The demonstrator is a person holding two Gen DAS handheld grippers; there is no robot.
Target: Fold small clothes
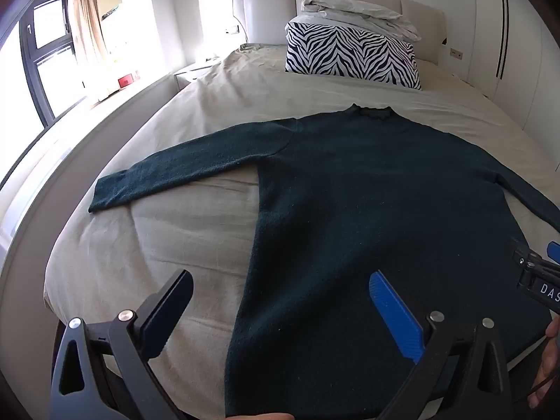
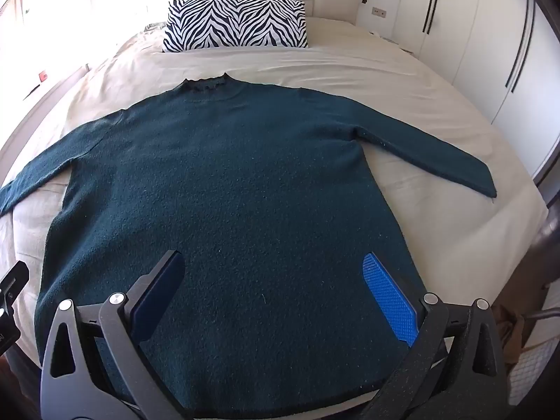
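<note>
A dark teal knit sweater (image 1: pixel 367 210) (image 2: pixel 227 192) lies flat on the bed, collar toward the pillows, both sleeves spread out to the sides. My left gripper (image 1: pixel 280 280) hangs open above the sweater's lower left edge, one finger over bare sheet and the blue pad (image 1: pixel 395 315) over the knit. My right gripper (image 2: pixel 273 262) is open over the sweater's lower middle, nothing between its fingers. Part of the right gripper (image 1: pixel 539 269) shows at the right edge of the left wrist view. The left sleeve cuff (image 1: pixel 108 192) and the right sleeve cuff (image 2: pixel 479 182) lie flat on the sheet.
The bed (image 1: pixel 182 238) has a beige sheet. A zebra-striped pillow (image 1: pixel 350 54) (image 2: pixel 234 22) with a folded white duvet (image 1: pixel 360 14) on it sits by the headboard. White wardrobes (image 2: pixel 472 35) stand to the right, a window (image 1: pixel 49 52) to the left. A hand (image 1: pixel 546 367) shows low right.
</note>
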